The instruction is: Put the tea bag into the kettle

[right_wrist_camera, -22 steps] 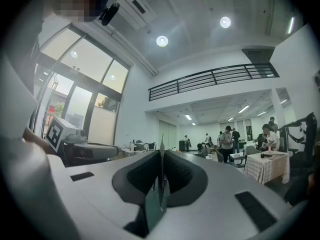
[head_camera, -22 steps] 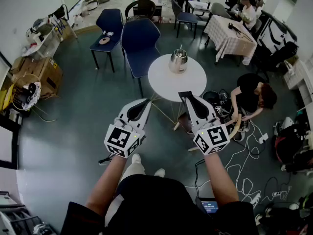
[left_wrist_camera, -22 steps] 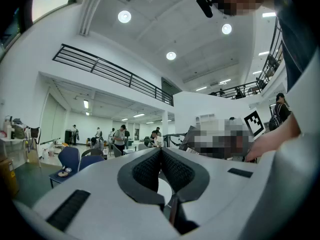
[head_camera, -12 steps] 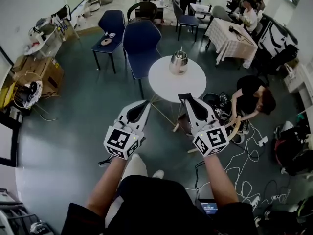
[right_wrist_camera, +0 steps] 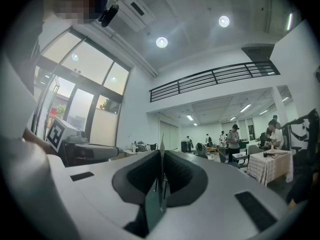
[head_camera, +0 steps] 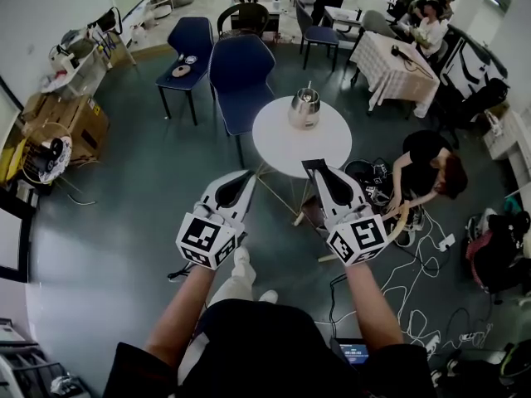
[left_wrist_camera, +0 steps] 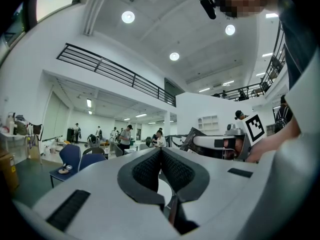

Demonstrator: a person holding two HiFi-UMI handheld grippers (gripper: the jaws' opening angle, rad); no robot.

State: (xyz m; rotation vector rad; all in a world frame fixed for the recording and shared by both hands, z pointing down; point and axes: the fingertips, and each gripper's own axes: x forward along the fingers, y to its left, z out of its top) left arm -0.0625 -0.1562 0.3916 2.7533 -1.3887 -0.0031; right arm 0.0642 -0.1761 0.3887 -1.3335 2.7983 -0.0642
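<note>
A metal kettle [head_camera: 304, 106] stands on a round white table [head_camera: 282, 143] ahead of me in the head view. Both grippers are held in the air short of the table's near edge. My right gripper [head_camera: 314, 165] is shut on a thin dark tea bag packet [right_wrist_camera: 159, 184], which stands edge-on between the pads. The same packet [left_wrist_camera: 193, 137] shows at the right gripper's tip in the left gripper view. My left gripper [head_camera: 248, 173] is shut with its pads [left_wrist_camera: 150, 169] touching and nothing between them.
Two blue chairs [head_camera: 241, 73] stand beyond the table at the left. A person [head_camera: 427, 160] crouches on the floor right of the table, among cables [head_camera: 415, 280]. A cloth-covered table [head_camera: 390, 60] is at the back right, cardboard boxes [head_camera: 62, 118] at the left.
The grippers keep the same pose and grip. My feet have shifted below, and the table and kettle have slid slightly down in the view.
</note>
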